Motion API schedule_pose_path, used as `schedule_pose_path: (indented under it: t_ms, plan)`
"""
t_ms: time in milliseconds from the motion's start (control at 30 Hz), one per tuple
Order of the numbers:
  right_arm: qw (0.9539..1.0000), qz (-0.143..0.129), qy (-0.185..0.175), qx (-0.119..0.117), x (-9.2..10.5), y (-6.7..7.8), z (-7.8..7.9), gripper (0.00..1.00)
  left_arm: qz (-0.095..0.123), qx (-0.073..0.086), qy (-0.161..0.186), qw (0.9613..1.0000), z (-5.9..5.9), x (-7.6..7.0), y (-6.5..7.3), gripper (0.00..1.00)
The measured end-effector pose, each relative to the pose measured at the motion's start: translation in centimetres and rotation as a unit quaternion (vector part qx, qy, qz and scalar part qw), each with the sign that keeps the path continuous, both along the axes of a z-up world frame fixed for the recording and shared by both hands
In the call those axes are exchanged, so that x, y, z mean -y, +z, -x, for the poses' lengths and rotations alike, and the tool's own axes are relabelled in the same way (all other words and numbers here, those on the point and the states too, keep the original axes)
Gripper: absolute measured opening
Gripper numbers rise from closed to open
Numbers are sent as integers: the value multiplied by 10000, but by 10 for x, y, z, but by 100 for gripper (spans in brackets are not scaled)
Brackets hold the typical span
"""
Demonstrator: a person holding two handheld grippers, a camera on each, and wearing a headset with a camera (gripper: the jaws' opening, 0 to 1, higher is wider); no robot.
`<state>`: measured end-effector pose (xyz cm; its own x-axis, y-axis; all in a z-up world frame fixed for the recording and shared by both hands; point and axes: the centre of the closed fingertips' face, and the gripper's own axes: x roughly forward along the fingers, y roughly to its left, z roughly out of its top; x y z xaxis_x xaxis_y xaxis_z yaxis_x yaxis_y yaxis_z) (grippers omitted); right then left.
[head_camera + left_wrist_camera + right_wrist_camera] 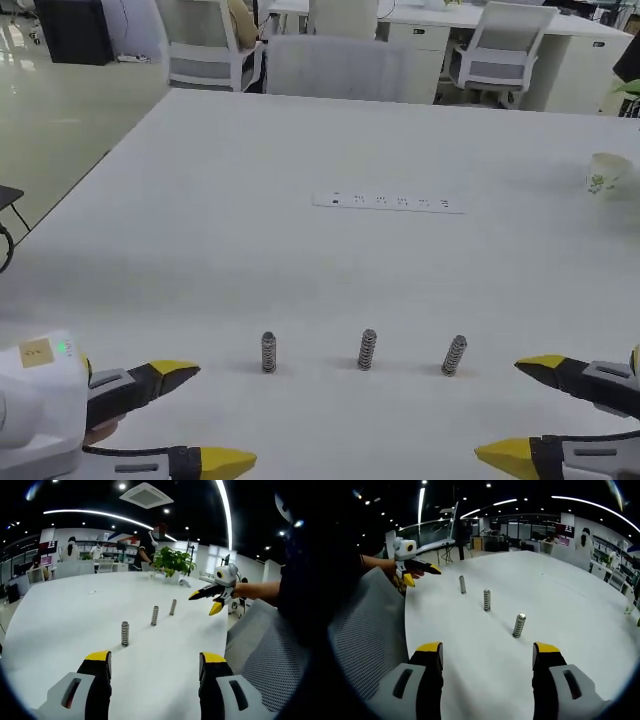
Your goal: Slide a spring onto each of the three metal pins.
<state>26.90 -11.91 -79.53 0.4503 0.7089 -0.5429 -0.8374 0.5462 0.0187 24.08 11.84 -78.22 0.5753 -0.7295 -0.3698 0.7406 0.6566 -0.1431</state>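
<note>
Three metal pins stand in a row on the white table, each with a spring around it: left spring (268,353), middle spring (367,349), right spring (454,355). In the left gripper view the nearest spring (125,633) stands ahead of my open left gripper (155,662), with the other two (155,615) (173,607) beyond. The right gripper view shows the springs (519,624) (487,600) (462,584) ahead of my open right gripper (487,656). Both grippers (215,420) (510,412) hover empty at the near table edge, left and right of the row.
A white power strip (388,202) lies mid-table. A paper cup (608,173) stands at the right edge. Office chairs (497,52) line the far side. A potted plant (172,562) stands on the table's far end in the left gripper view.
</note>
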Motion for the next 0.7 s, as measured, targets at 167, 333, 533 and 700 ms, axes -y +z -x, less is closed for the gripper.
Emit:
schedule_pose_path:
  t_ms: [167, 333, 533, 700]
  plan:
    - [10000, -28, -32, 45, -2, 1, -2, 75, 13, 53, 66, 10000, -3, 0, 0, 72]
    - [10000, -52, -49, 42, -5, 2, -3, 75, 46, 83, 65, 9999, -5, 2, 2, 73]
    - [10000, -26, -51, 43, -6, 1, -4, 75, 36, 55, 73, 10000, -7, 2, 0, 74]
    - [10000, -48, -78, 30, -5, 2, -7, 75, 43, 13, 107, 9999, -9, 1, -1, 75]
